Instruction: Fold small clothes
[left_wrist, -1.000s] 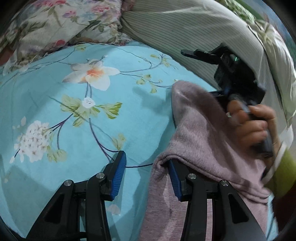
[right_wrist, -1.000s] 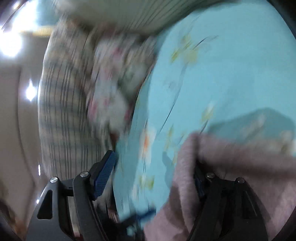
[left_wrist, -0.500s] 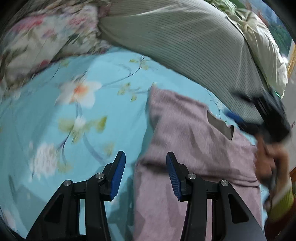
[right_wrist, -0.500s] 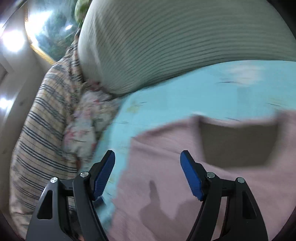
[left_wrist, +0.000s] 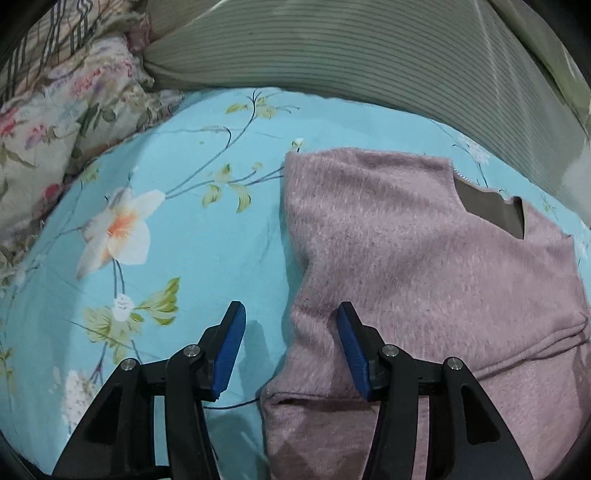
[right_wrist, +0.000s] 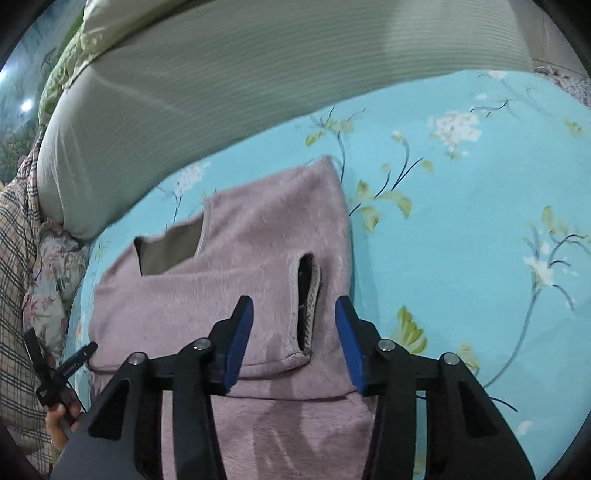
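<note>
While the pink fleece garment (left_wrist: 424, 258) lies spread on the bed's blue floral sheet (left_wrist: 177, 206), both grippers hover over it with nothing clamped; the left gripper (left_wrist: 289, 338) has its jaws opening, one blue pad over bare sheet and the other over the garment's near edge, and that edge lies in the gap below them, unpressed; the right gripper (right_wrist: 293, 336) has its jaws closing, with the garment's slit opening (right_wrist: 308, 299) — a narrow dark gap with a pale patterned lining — below and between the pads, which do not press on the cloth. No container is in view; the garment rests directly on the sheet, flat apart from a folded band across its near part. Its long axis runs from the grippers away toward the bedding at the far side; the squared neck cut-out (right_wrist: 170, 247), showing grey lining, sits at that far end, so the garment points away from the person. Beyond it lies a grey striped pillow (left_wrist: 351, 59); a floral cushion (left_wrist: 62, 110) sits to the left in the left wrist view, and checked fabric (right_wrist: 14, 266) shows at the edge of the right wrist view. Low in that same view a hand (right_wrist: 61, 421) grips the handle of the left gripper, just beside the garment's edge.
</note>
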